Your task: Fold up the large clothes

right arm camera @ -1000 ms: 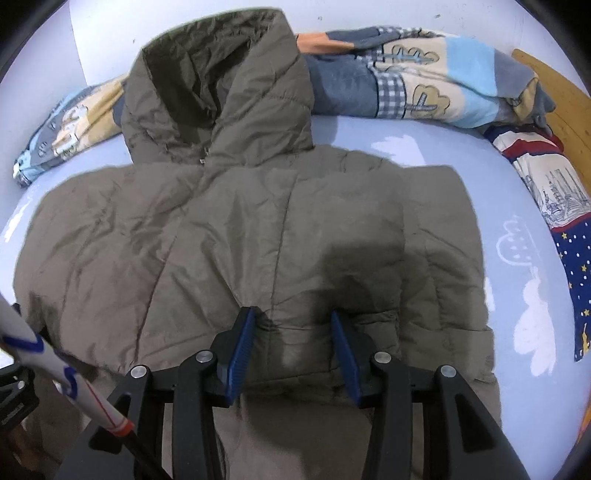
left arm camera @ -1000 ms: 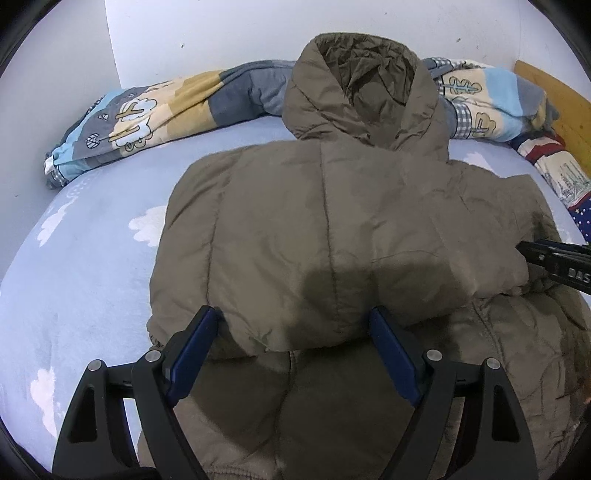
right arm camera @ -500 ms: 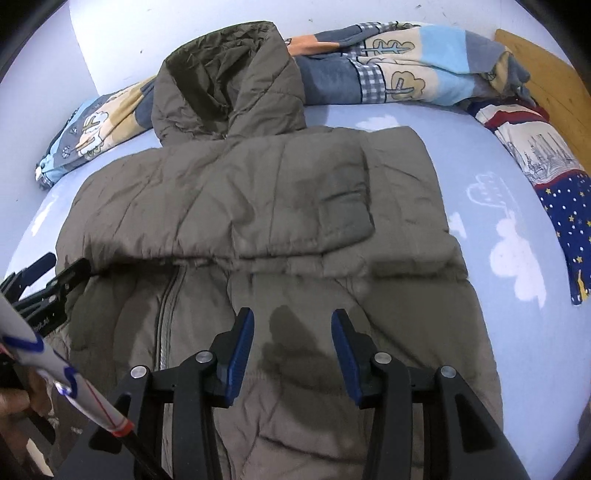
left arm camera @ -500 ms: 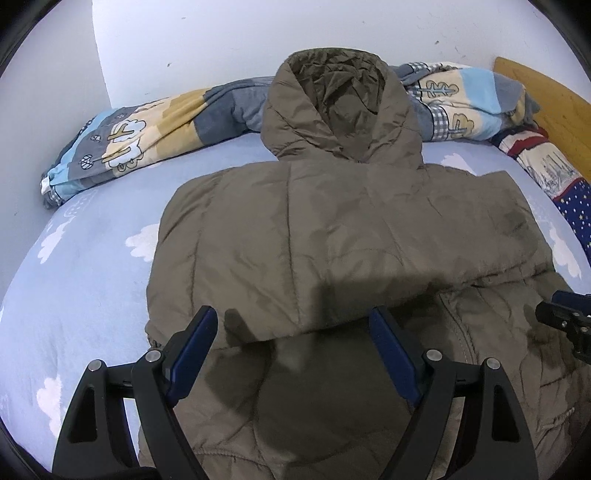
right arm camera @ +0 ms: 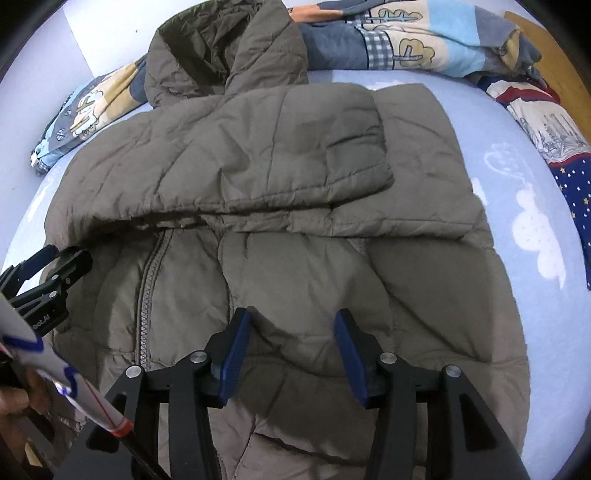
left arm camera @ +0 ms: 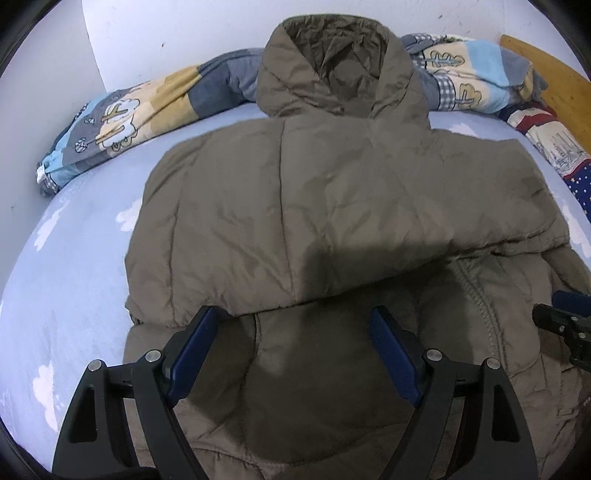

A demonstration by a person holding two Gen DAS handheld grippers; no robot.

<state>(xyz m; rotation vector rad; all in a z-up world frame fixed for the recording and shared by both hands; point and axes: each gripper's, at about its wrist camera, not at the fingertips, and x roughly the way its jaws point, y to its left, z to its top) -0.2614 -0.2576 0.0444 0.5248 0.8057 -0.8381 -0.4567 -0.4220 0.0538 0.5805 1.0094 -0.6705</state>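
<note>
The left gripper (left arm camera: 291, 343) hangs over the near left part of the jacket (left arm camera: 332, 206), its blue pads (left arm camera: 192, 354) spread wide with nothing pinched between them; whether the tips brush the fabric cannot be told. In the right wrist view this gripper shows at the left edge, by the folded sleeve's underside. The right gripper (right arm camera: 291, 354) hovers over the near right part of the jacket with its pads (right arm camera: 351, 358) about half apart; its jaws have just been opening, and only flat quilted fabric lies under the gap, none of it clamped. At the bottom left of that view a hand (right arm camera: 14, 402) shows beside a white stick with blue and red marks (right arm camera: 55, 373). The olive quilted jacket lies spread in the middle of the bed, zipper (right arm camera: 147, 295) side up, with both sleeves folded across the chest and the hood (left arm camera: 340, 70) propped at the far end against a rolled quilt (left arm camera: 147, 110). The bed sheet (left arm camera: 74, 258) is pale blue with white clouds. The patchwork quilt runs along the far edge from left to right, and a cloth of navy with stars and red stripes (right arm camera: 554, 147) lies at the far right beside a wooden board (left arm camera: 546, 62). A white wall (left arm camera: 184, 33) closes the far side.
</note>
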